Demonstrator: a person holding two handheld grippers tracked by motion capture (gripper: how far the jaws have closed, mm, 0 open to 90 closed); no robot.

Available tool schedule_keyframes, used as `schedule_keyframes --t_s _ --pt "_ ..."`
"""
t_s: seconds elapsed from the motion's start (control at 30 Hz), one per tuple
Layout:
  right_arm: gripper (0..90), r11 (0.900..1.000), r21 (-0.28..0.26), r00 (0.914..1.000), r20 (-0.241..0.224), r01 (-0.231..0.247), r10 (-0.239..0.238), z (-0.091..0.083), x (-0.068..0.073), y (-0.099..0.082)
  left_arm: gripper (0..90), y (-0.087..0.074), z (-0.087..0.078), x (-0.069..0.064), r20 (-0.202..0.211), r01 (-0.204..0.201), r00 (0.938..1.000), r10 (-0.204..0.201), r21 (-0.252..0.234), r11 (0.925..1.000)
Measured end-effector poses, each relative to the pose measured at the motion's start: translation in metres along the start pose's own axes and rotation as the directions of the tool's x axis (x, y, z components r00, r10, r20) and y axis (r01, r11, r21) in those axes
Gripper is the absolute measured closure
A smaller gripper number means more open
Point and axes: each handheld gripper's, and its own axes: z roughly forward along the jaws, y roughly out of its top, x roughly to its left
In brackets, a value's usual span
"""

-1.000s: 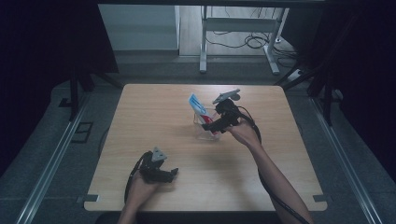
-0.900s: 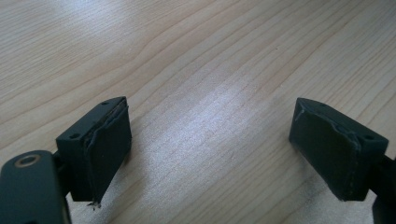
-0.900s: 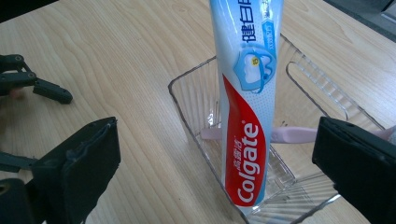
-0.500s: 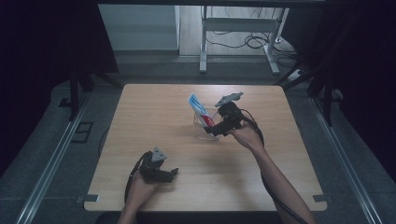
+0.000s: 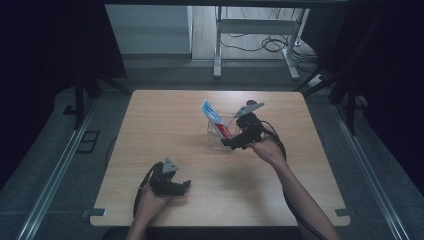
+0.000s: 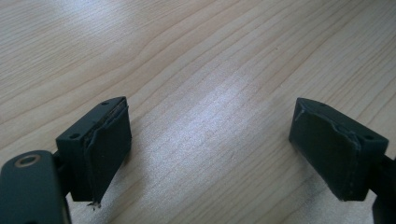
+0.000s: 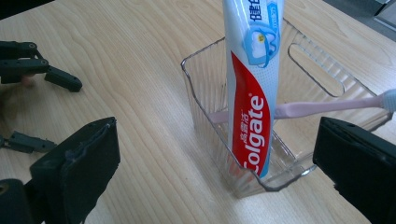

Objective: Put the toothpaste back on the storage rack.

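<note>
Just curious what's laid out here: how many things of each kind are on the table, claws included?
Toothpaste tube: 1, standing in the container
Pink toothbrush: 1, lying in the container
Clear plastic container: 1
Hand-held claws: 2, the left claw and the right claw, both open
Total: 5

A lab-like recording bay: a lone wooden table point(image 5: 215, 175) ringed by dark curtains point(image 5: 45, 60), floor rails point(image 5: 55, 175) and loose cables point(image 5: 260, 42)
</note>
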Motion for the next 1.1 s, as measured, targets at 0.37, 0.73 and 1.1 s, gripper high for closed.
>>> schedule_keyframes --t_s 0.37,0.73,1.1 --pt "0.4 1.0000 0.002 0.9999 0.009 0.006 -0.006 -0.007 0.001 -0.010 12.9 0.000 0.000 0.000 -0.001 0.000 1.0000 0.000 0.001 1.0000" --pt "0.4 1.0000 -0.002 0.9999 0.016 -0.006 0.006 -0.013 -0.001 -0.022 13.0 0.000 0.000 0.000 -0.004 0.004 1.0000 -0.004 -0.001 1.0000" --pt "0.9 0.9998 -0.008 0.9995 0.025 -0.021 0.021 -0.020 -0.001 -0.035 13.0 0.000 0.000 0.000 -0.005 0.003 1.0000 -0.003 -0.001 1.0000"
